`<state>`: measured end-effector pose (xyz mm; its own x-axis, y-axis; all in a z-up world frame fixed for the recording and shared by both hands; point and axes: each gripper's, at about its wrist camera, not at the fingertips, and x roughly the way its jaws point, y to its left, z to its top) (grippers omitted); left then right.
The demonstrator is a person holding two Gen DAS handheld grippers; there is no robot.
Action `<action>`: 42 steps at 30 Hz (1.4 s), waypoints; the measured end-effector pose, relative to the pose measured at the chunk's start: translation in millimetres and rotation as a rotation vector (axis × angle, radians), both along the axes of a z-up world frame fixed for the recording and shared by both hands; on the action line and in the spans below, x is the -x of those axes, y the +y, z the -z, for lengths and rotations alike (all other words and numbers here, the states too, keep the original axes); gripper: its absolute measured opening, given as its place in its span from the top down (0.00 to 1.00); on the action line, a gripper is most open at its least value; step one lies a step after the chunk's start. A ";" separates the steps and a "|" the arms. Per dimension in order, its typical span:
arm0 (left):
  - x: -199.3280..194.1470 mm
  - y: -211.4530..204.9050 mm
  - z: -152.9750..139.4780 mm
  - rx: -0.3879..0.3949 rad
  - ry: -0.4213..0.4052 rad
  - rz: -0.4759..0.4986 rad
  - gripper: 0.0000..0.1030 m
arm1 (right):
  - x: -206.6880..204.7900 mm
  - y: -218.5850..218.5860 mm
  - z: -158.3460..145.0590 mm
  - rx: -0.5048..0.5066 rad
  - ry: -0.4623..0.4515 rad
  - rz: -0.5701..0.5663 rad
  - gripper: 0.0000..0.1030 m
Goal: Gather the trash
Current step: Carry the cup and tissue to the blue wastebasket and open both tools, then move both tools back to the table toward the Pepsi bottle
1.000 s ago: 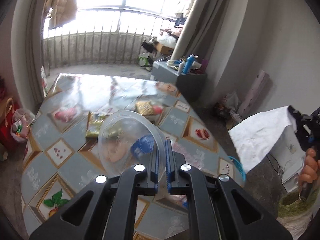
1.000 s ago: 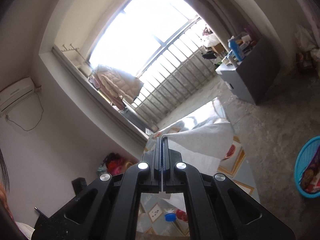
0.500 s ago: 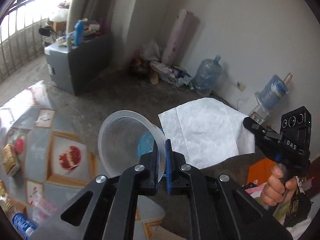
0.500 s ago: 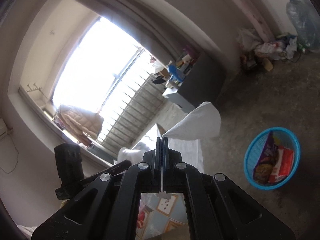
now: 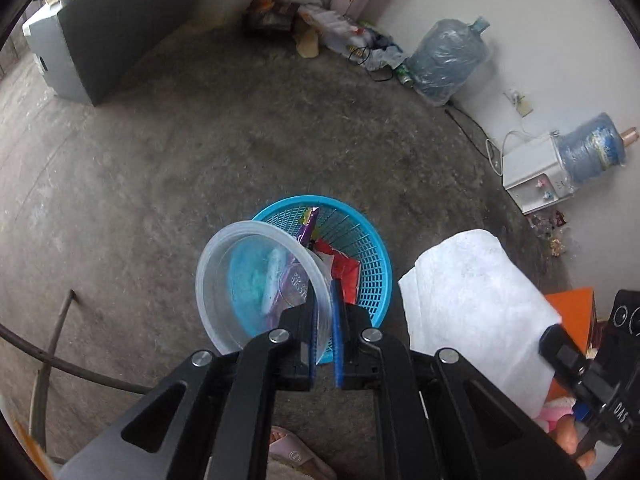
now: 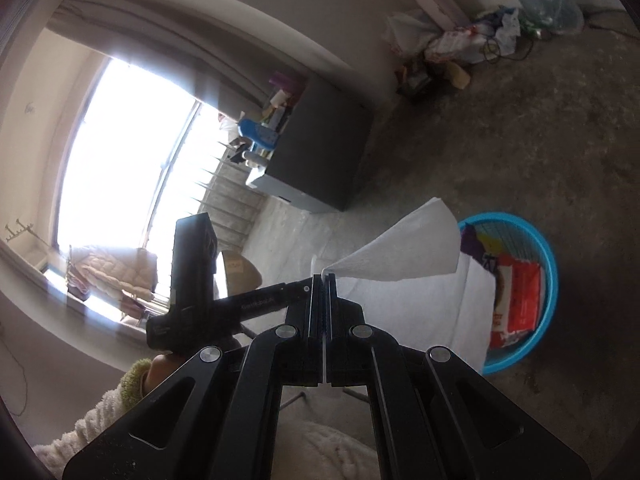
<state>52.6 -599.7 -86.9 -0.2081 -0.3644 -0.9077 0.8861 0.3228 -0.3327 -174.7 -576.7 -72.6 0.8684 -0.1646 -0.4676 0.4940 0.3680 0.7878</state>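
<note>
With the left tool (image 5: pixel 324 308) clamped on a clear round plastic lid (image 5: pixel 260 284) and the right tool (image 6: pixel 324 280) pinching a white paper towel (image 6: pixel 404 260), both hover over the blue mesh plastic basket (image 5: pixel 360 240), where releasing them looks like the next step.

Blue mesh basket (image 5: pixel 370 256), clear bowl (image 5: pixel 224 280), white embossed tissue (image 5: pixel 472 304), perhaps red wrappers (image 6: pixel 520 300).

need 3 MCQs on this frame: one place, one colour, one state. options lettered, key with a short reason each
1. Where is the clear plastic bowl?
A. On the floor
B. Held above the basket
C. On the grey cabinet

2. What colour is the basket?
A. Blue
B. Green
C. White

3. What state is the right gripper in?
A. Wide open
B. Shut on the white paper towel
C. Shut on a bottle

Answers:
1 B: the left gripper pinches the bowl's rim, the basket lying below it.
2 A: its mesh wall is bright blue.
3 B: the towel fans out from between its closed fingers.
</note>
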 end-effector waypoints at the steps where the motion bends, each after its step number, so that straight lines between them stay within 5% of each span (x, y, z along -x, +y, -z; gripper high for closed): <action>1: 1.6 -3.7 6.4 -0.004 0.001 0.001 0.95 | -1.3 -4.7 8.4 -0.020 0.006 0.004 1.00; 10: 6.2 -24.8 51.8 -0.053 0.008 -0.015 0.95 | -5.2 -20.5 27.2 -0.065 0.025 0.026 1.00; 12: 7.9 -29.3 61.6 -0.065 0.020 -0.015 0.85 | -6.6 -25.0 36.6 -0.068 0.045 0.040 0.96; 14: 6.2 -32.5 67.0 -0.094 0.004 -0.034 0.56 | -11.2 -32.2 58.9 -0.084 0.098 0.046 0.78; 15: 4.5 -32.7 67.1 -0.087 -0.003 -0.056 0.56 | -14.2 -36.0 71.8 -0.102 0.138 0.049 0.57; 20: 0.9 -29.6 55.7 -0.058 0.023 -0.078 0.56 | -13.3 -38.4 113.8 -0.181 0.305 0.077 0.54; 33: -1.1 27.9 -47.8 0.086 -0.028 -0.044 0.56 | 12.6 -4.4 69.4 -0.082 0.298 0.159 0.50; 42: -29.1 189.2 -175.0 0.336 -0.159 -0.215 0.53 | 6.0 40.6 -1.6 0.096 0.248 0.108 0.47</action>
